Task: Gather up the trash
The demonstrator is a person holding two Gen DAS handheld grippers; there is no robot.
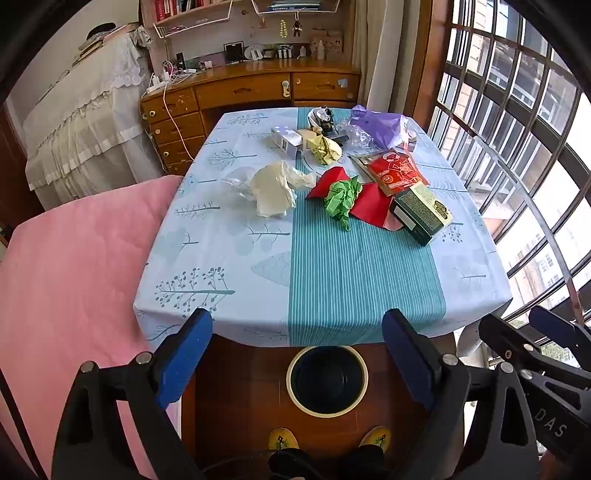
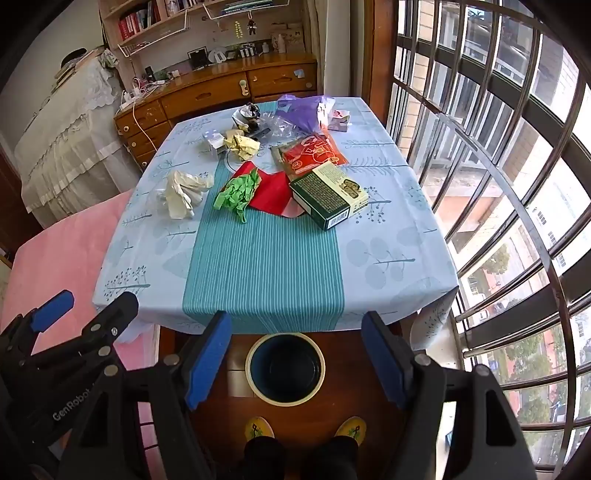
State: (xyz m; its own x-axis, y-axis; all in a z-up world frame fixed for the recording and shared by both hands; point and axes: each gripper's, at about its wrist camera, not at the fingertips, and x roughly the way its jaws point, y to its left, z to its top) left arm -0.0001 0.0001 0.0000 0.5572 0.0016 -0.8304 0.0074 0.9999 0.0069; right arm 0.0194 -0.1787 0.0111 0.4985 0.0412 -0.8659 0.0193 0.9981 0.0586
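Trash, led by a crumpled green paper wad (image 2: 236, 194), lies past the round dark cream-rimmed bin (image 2: 285, 371); left gripper (image 1: 297, 363) and right gripper (image 2: 295, 360) hover above the bin, jaws apart, empty; right slightly nearer.

A lived-in home bedroom: a pink-quilted bed (image 1: 77, 258), a lace-draped cabinet (image 1: 81, 110), a wooden drawer desk (image 1: 236, 92), wall bookshelves (image 2: 147, 22), and a barred window (image 2: 498, 147).

trash (image 1: 338, 201) on table (image 1: 221, 288), bin (image 1: 327, 380) below.
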